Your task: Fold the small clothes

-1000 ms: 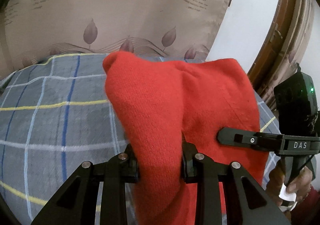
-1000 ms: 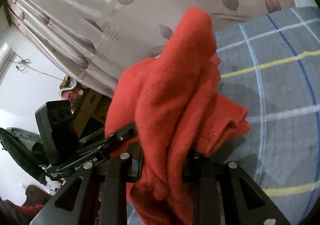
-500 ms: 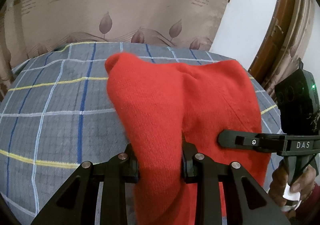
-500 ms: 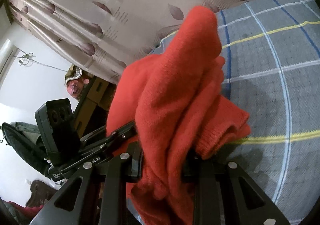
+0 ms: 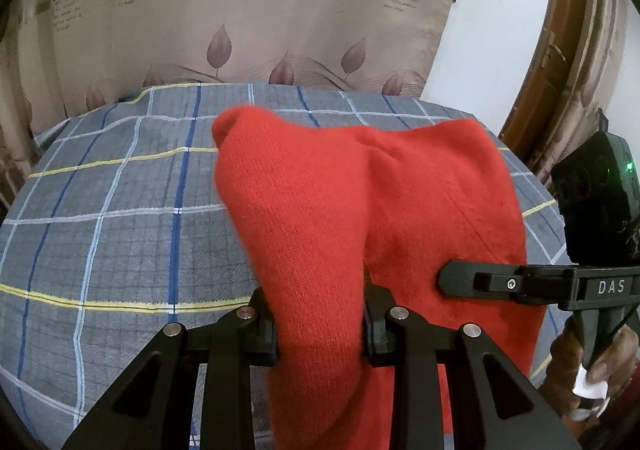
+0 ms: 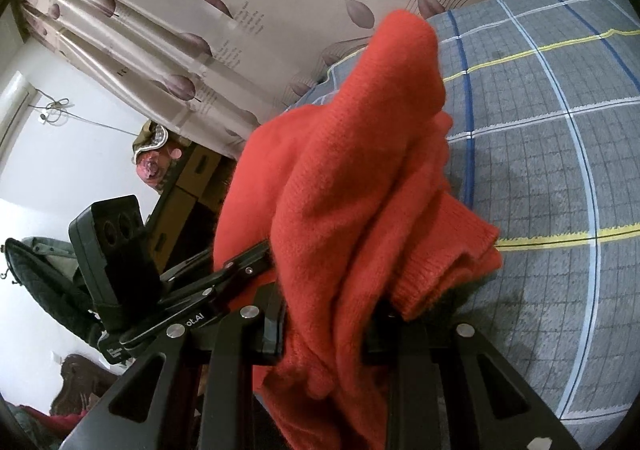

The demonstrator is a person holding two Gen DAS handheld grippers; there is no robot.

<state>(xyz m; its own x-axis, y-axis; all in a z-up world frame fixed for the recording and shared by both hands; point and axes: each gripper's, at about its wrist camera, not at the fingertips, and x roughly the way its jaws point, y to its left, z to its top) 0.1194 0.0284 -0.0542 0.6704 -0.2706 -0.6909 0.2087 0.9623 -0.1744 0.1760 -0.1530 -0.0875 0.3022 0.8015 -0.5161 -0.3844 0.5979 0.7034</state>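
Red knit garment [image 5: 360, 234] hung bunched above the checked bed cover [image 5: 120, 234], near its far edge, clamped by both the left gripper [image 5: 320, 326] and right gripper [image 6: 324, 326], so no fold looked laid yet.

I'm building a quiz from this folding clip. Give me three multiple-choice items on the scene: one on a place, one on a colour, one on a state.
1. Where is the right gripper in the left wrist view?
A. To the right, against the garment
B. Far left
C. Lying on the bed

2. What colour is the garment?
A. Blue
B. Red
C. White

3. What is the left gripper doing?
A. Standing open and empty
B. Clamped on the garment
C. Gripping the curtain

Answers: 1 A, its black arm enters from the right edge; 2 B, the knit is red against the grey checked bedcover; 3 B, cloth fills the gap between its fingers.
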